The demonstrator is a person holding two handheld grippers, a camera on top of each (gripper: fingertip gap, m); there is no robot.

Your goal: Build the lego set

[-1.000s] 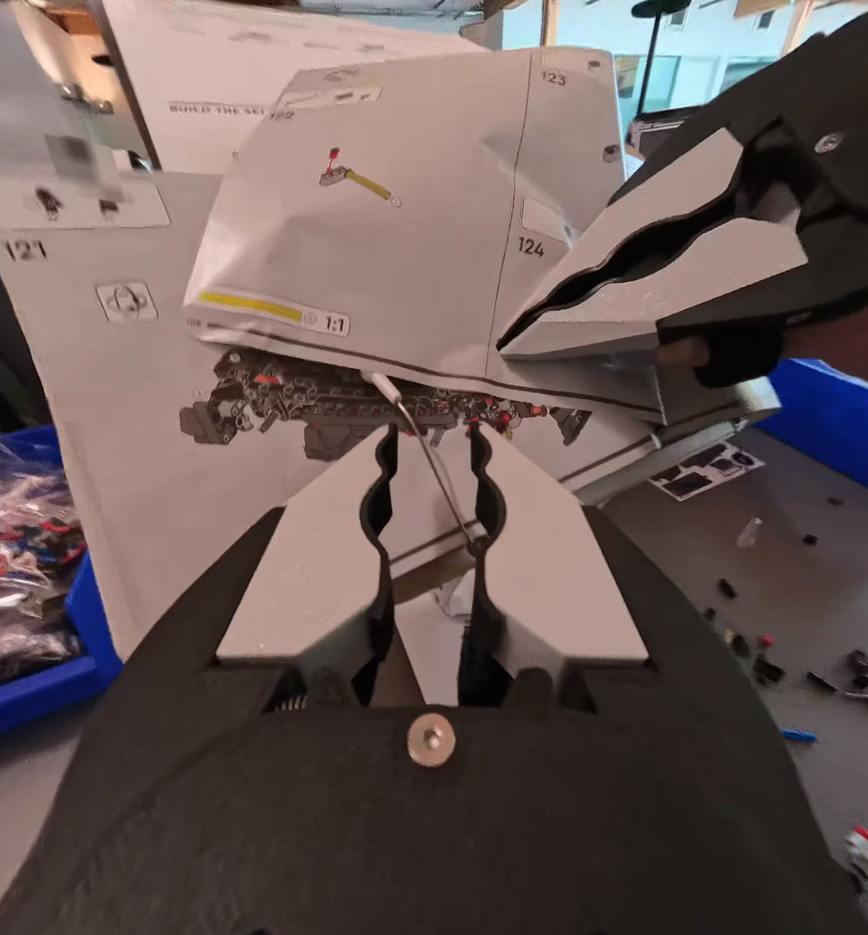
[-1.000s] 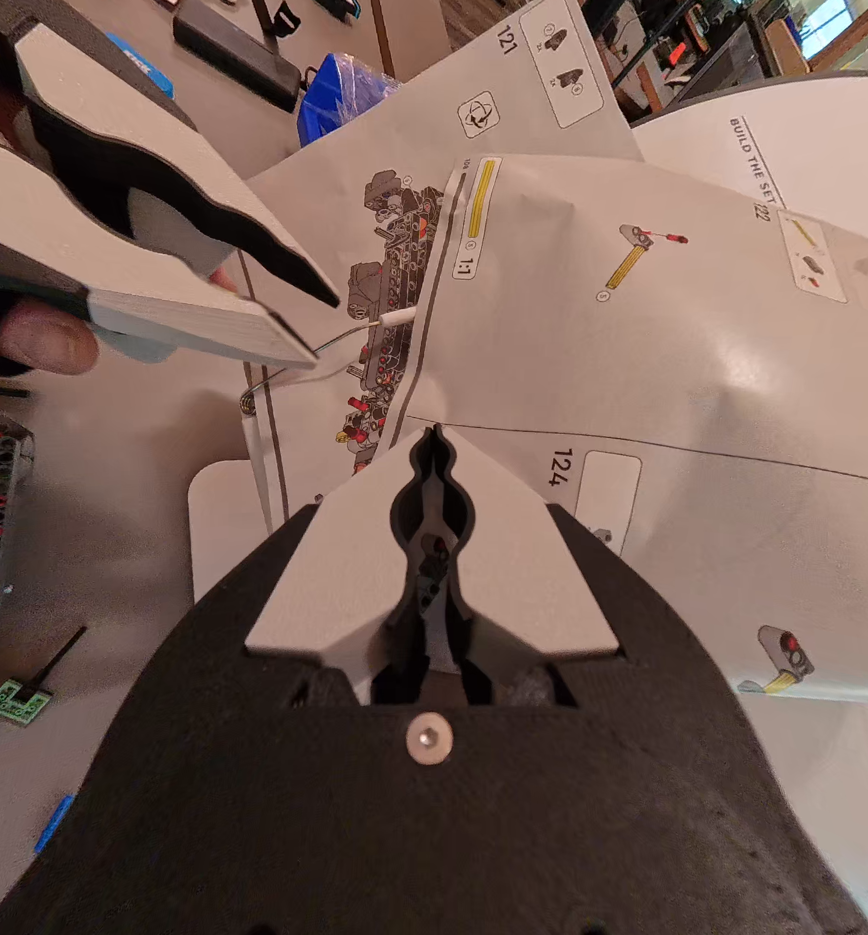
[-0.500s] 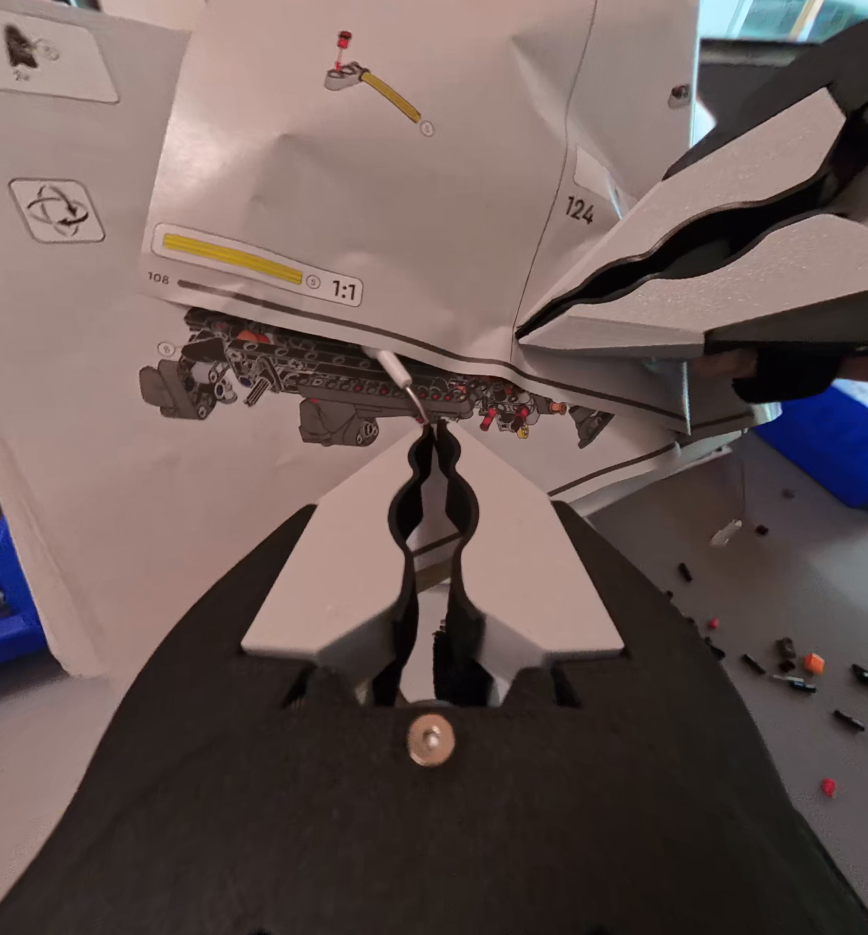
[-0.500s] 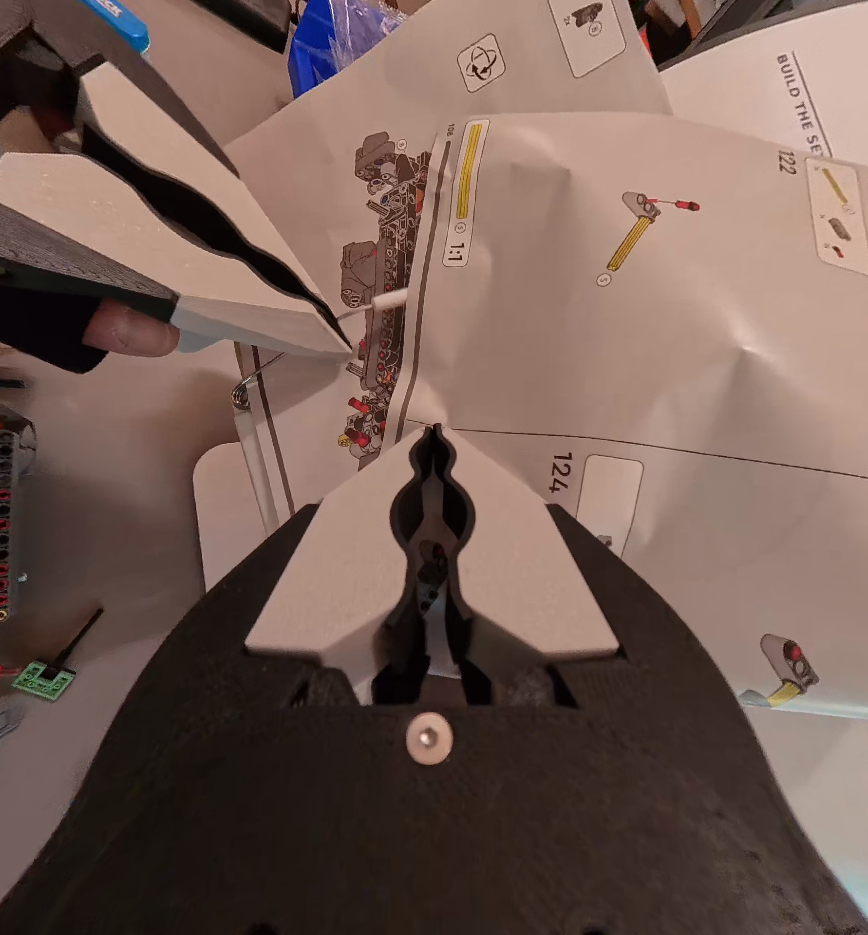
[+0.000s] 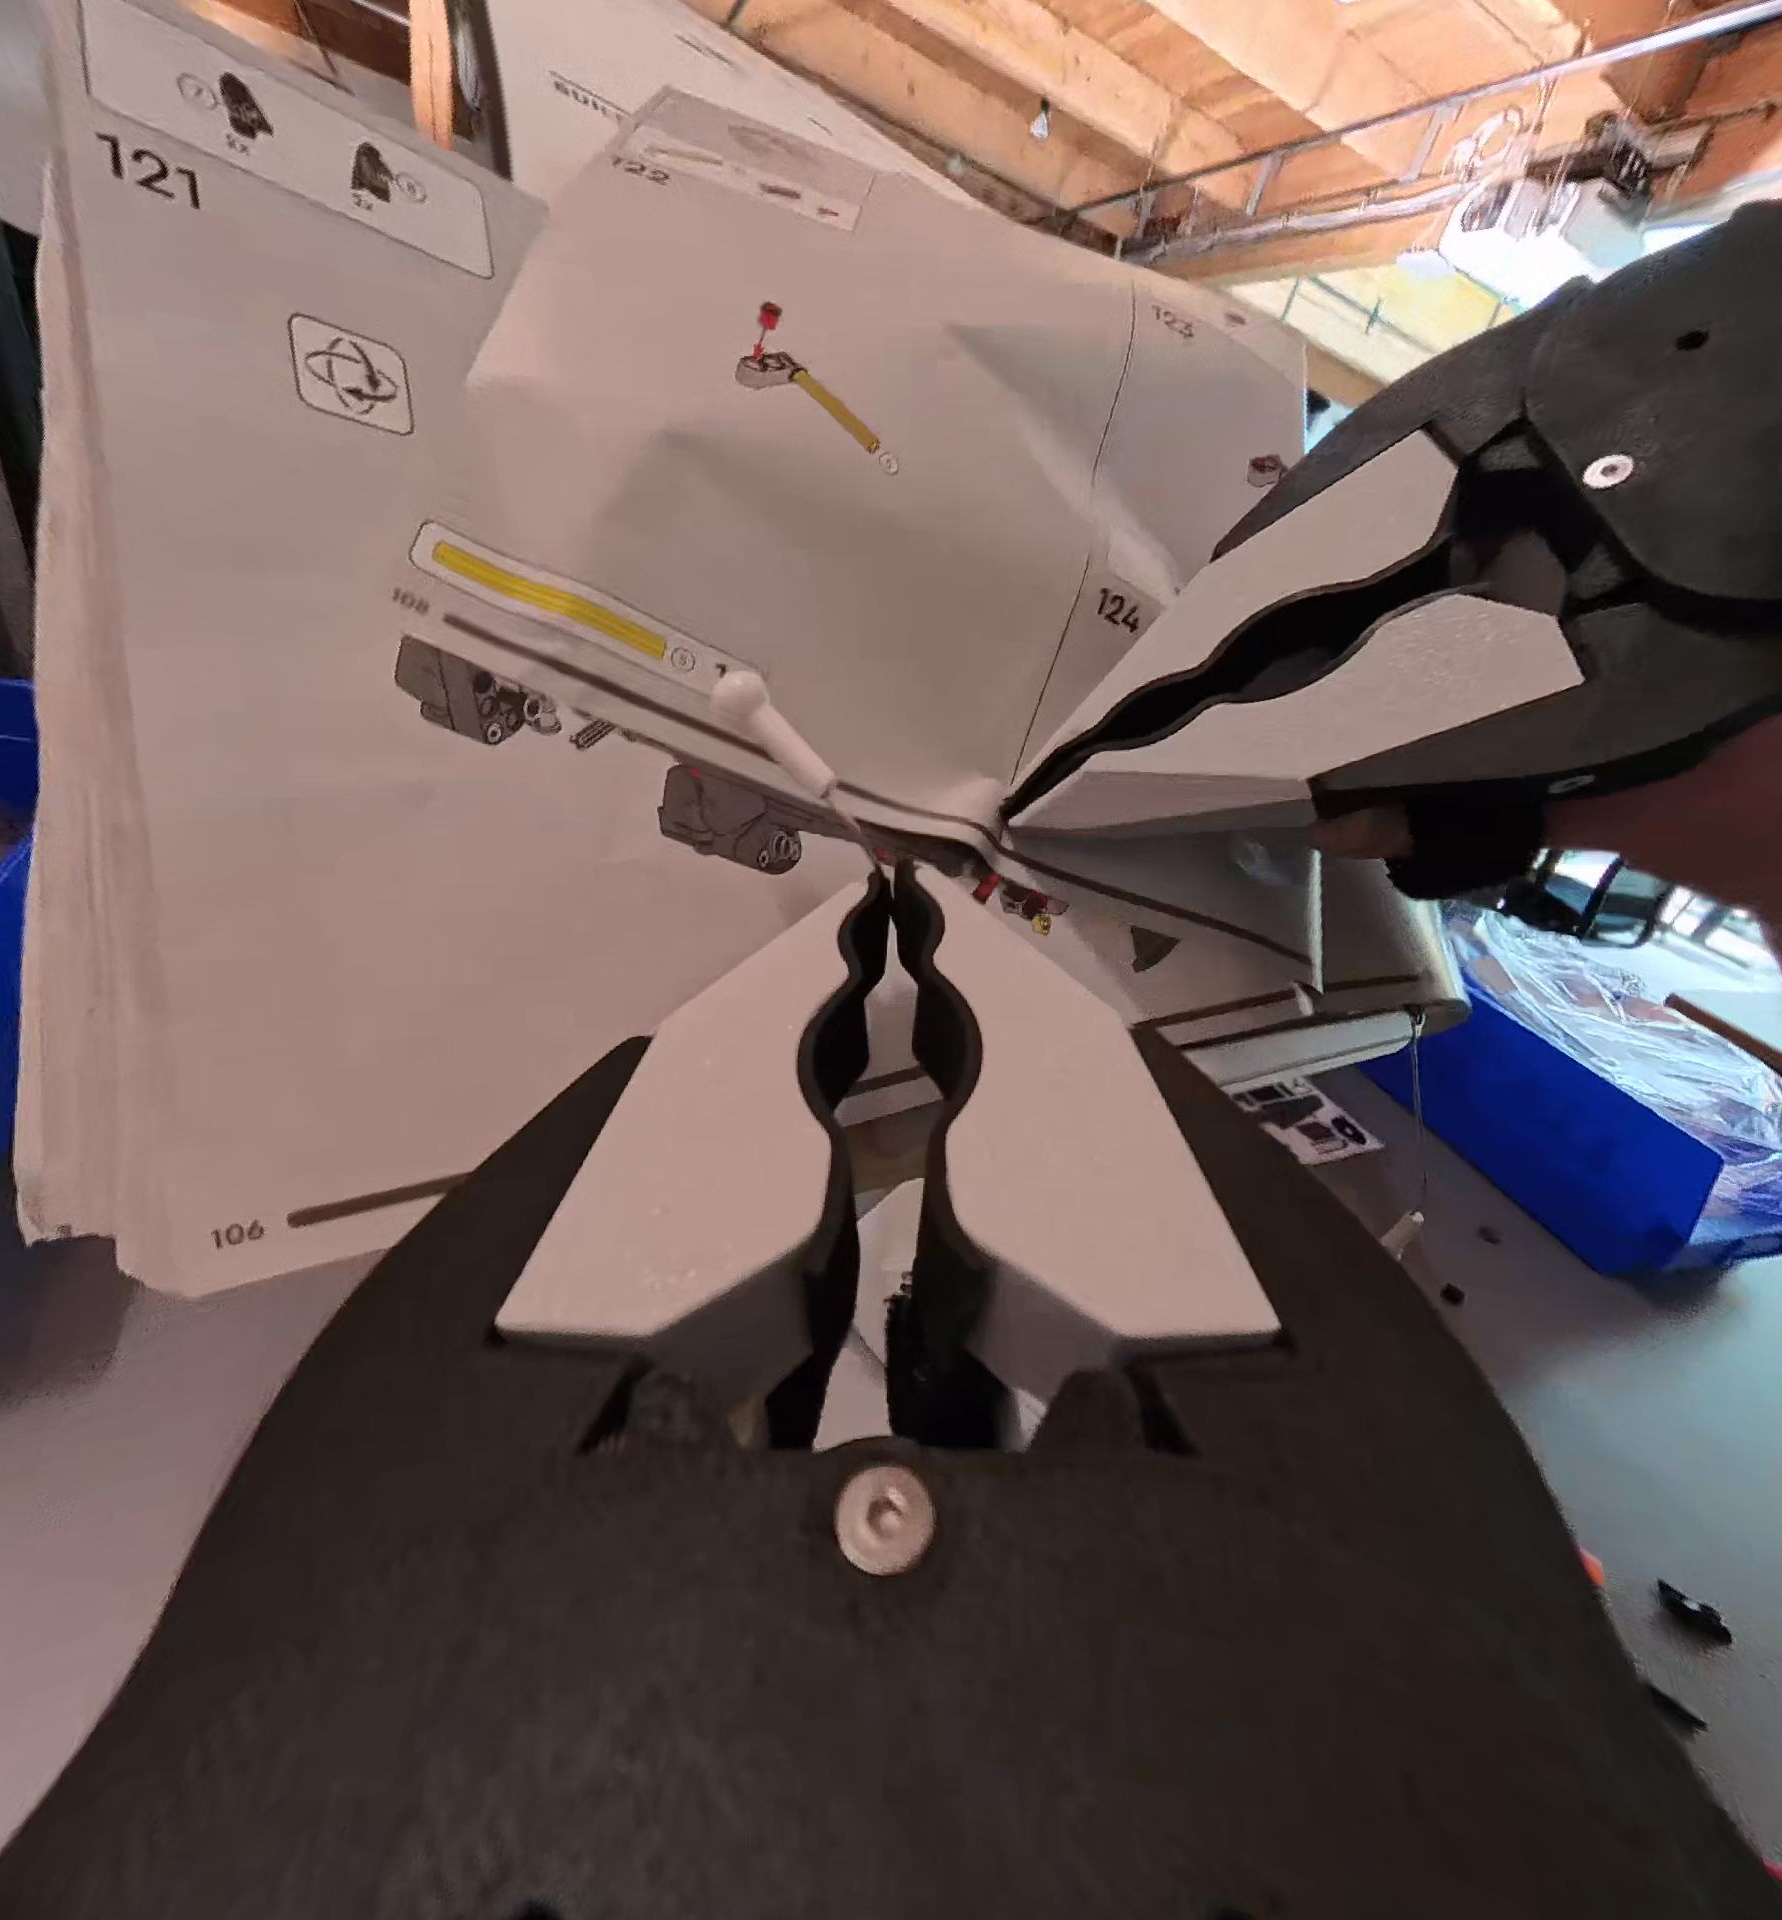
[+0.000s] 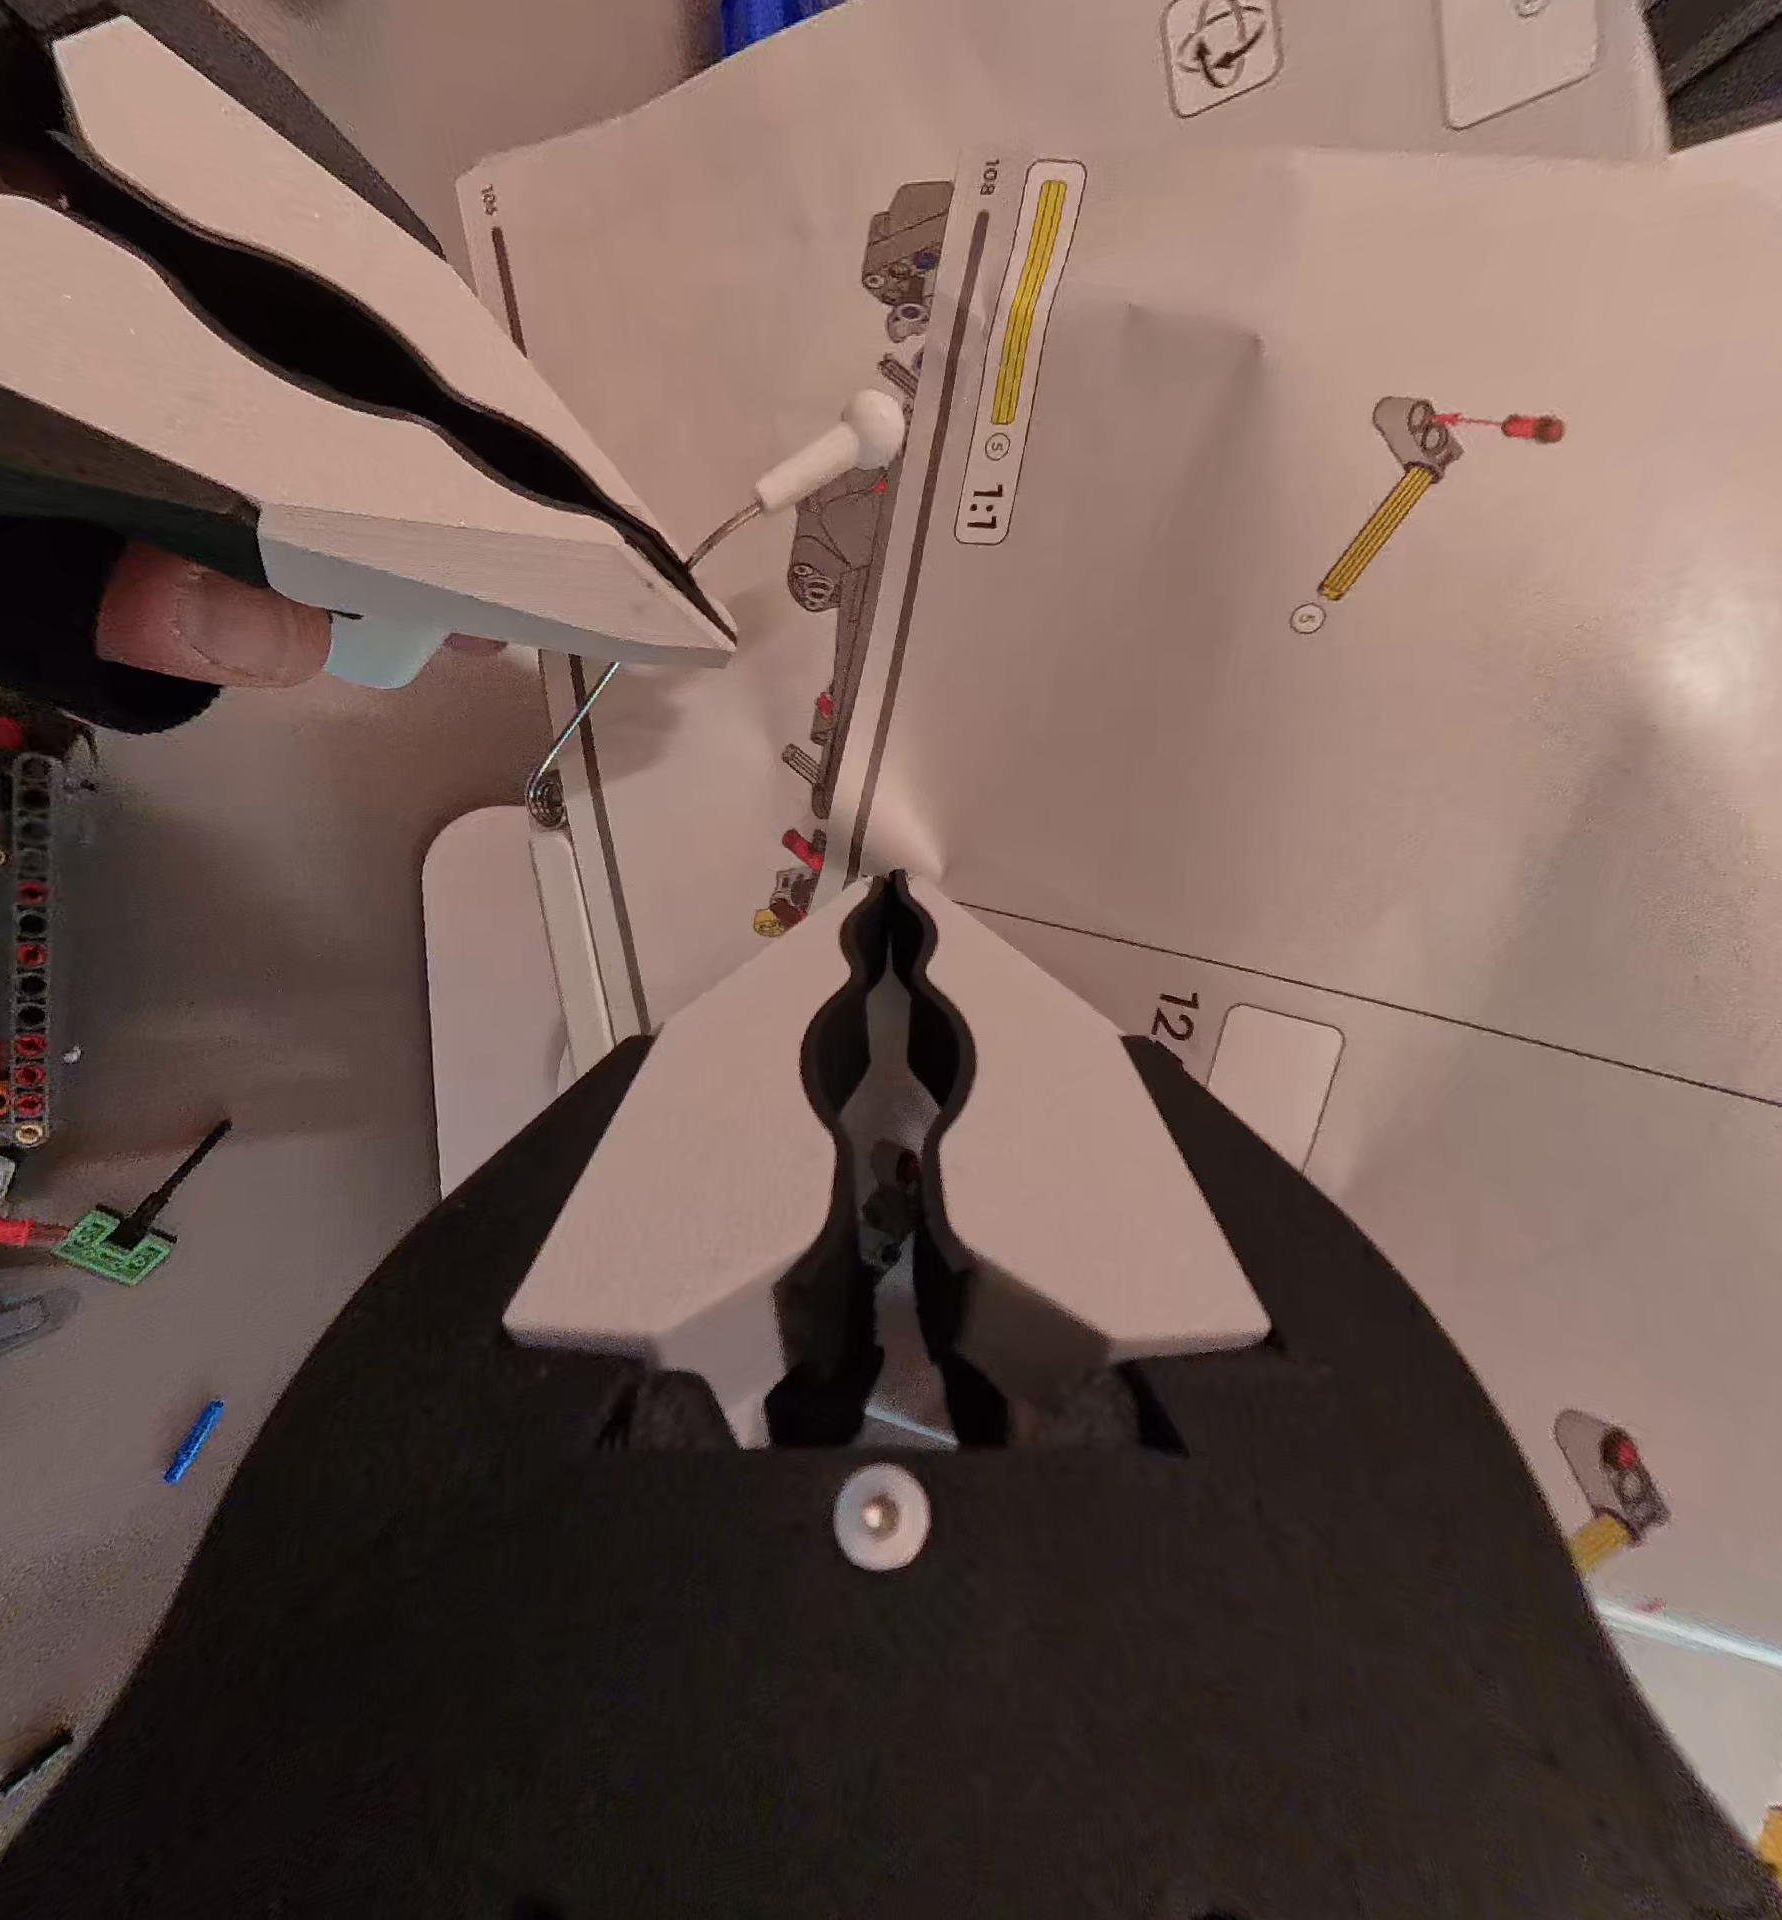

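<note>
The left tongs (image 5: 892, 883) point forward and slightly up at an open instruction booklet (image 5: 274, 790) that stands propped on a white stand (image 6: 482, 987) on the desk (image 5: 66, 1538). Their 2 grey fingers (image 5: 731, 1132) are pressed together at the tips, pinching a thin metal wire arm (image 5: 856, 826) of the stand that ends in a white plastic tip (image 5: 762, 722) lying against the page. In the right wrist view the same tongs come in from the upper left, tilted down toward the paper, with a hand (image 6: 139, 623) in a dark fingerless glove under them, 1 bare fingertip resting on the trigger piece.

The right tongs (image 6: 892, 888) reach toward the booklet from the right side, roughly level. Their fingers (image 6: 1074, 1174) are closed at the tips on the lower edge of a lifted page (image 6: 1334, 644), which bows outward and shows creases. In the left wrist view these tongs enter from the right edge, rolled onto their side, with the gloved hand (image 5: 1469, 831) behind them. The 2 pairs of tips are near each other, at the bottom edge of the raised page.

The partly built lego model (image 6: 4, 956), a dark beam with red and orange pins, lies on the desk at the left edge of the right wrist view, well apart from both tongs. Loose pieces lie near it, among them a green plate (image 6: 113, 1247) and a blue pin (image 6: 196, 1439). Blue bins (image 5: 1593, 1153) stand on the desk at both sides of the booklet.
</note>
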